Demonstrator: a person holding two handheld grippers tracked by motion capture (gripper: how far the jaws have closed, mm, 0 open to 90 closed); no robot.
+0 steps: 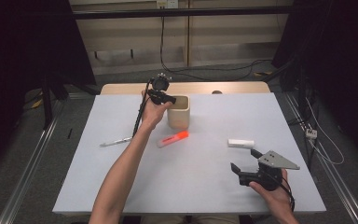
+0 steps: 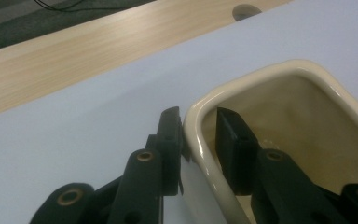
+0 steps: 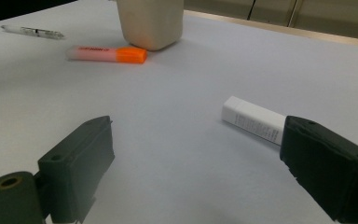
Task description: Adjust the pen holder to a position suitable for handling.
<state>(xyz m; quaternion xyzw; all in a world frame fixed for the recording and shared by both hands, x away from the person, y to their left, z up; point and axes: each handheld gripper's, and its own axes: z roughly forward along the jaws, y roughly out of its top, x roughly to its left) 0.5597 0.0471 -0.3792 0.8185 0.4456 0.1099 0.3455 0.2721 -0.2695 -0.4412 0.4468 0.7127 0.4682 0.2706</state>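
Straddling cream cup (image 2: 279, 121) rim, lettering unreadable

Off-task on my table (image 1: 200, 182): orange highlighter (image 1: 173, 139) at centre, pen (image 1: 115, 141) at 9 o'clock, white tube (image 1: 240, 143) at 3 o'clock.

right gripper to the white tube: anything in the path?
Nothing visible. The right gripper is open, and the white tube lies just ahead by its right-hand jaw, with bare table between. The orange highlighter and cup sit farther off.
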